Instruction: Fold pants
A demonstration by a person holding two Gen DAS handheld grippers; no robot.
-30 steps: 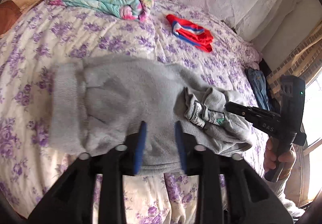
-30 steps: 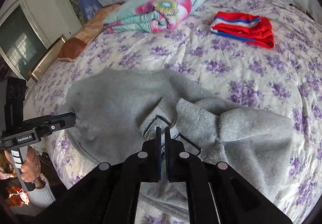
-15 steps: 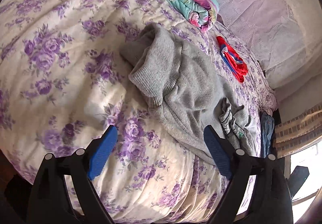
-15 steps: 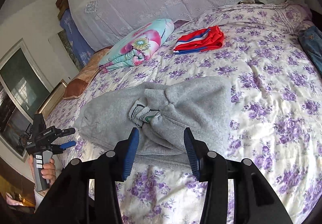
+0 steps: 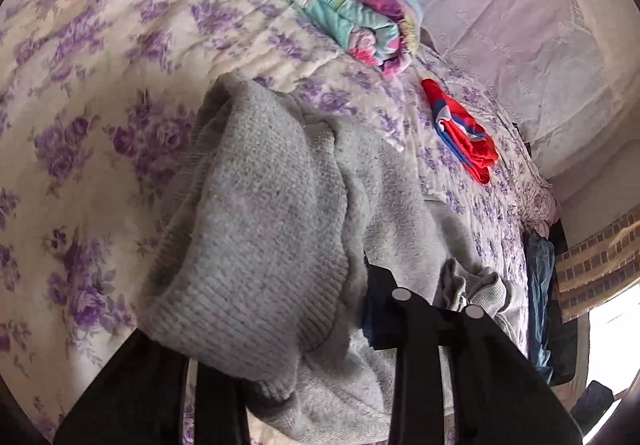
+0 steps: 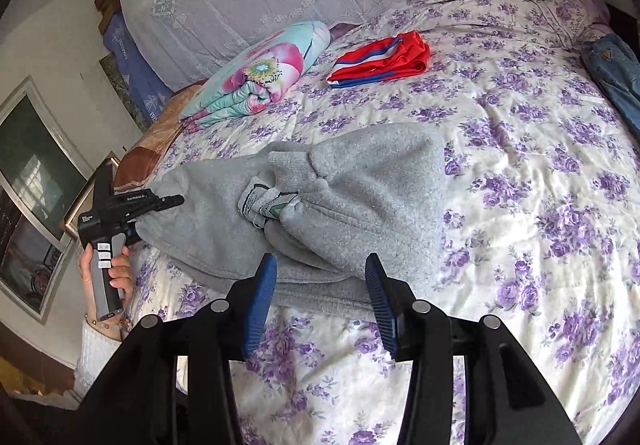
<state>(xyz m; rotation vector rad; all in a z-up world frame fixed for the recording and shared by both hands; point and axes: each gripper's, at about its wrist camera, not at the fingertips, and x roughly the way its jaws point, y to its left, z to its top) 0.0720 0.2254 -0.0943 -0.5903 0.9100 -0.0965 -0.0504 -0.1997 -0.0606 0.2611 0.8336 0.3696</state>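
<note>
Pants (image 6: 320,201): on the bed (image 6: 540,173), near its front edge, folded over themselves. Rolled quilt (image 6: 260,77): behind the pants, to the left. Folded garment (image 6: 380,61): right of the quilt, well apart from the pants. Jeans (image 6: 612,73): far right edge (partly out of view). Left gripper (image 6: 176,200): at the pants' left end. Right gripper (image 6: 320,301): before the pants, above the bed's front edge.

- The left claw (image 6: 176,200), seen from the right wrist, carried small white lettering along the top of its black body; it looked like "GenRobot.AI", though the letters were tiny.
- A second white label sat on the rear block of that claw, too small to read.
- The pants (image 6: 340,201) showed a sewn-in tag (image 6: 276,207) with a green mark and fine print, not legible.
</note>
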